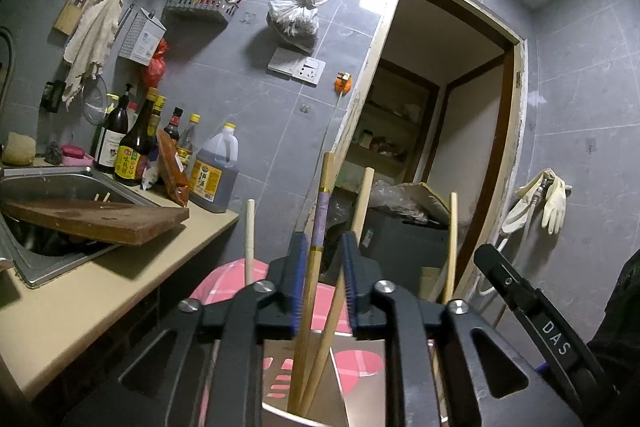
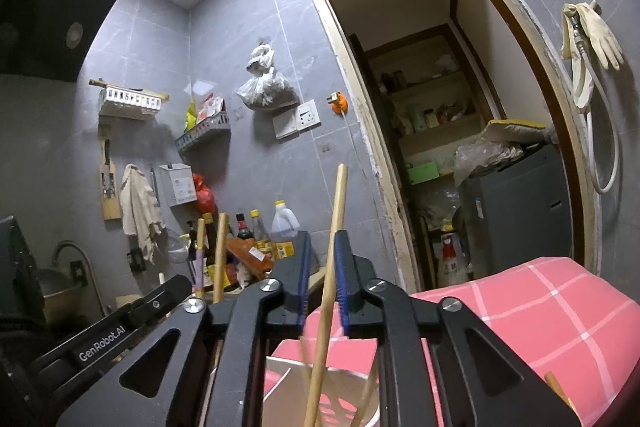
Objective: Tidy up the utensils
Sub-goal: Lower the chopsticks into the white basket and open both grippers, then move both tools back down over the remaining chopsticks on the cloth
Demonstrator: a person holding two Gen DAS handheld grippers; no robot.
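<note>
In the left wrist view my left gripper (image 1: 325, 251) stands with its blue-padded jaws apart around two wooden chopsticks: one with a purple band (image 1: 320, 223) and a plain one (image 1: 362, 203). Their lower ends stand in a shiny metal cup (image 1: 352, 387) just below. More chopsticks (image 1: 249, 239) lean at either side. In the right wrist view my right gripper (image 2: 322, 259) has its jaws slightly apart around one plain chopstick (image 2: 334, 247) that stands in the same cup (image 2: 280, 379). Neither gripper visibly pinches a stick. A pink checked cloth (image 2: 540, 311) lies under the cup.
A counter (image 1: 100, 291) with a steel sink (image 1: 48, 183), a wooden cutting board (image 1: 96, 219) across it and several sauce bottles (image 1: 136, 143) is at left. Wall racks, a hanging bag (image 1: 296, 15) and a doorway (image 2: 448, 131) with shelves lie ahead. Rubber gloves (image 2: 592, 35) hang at right.
</note>
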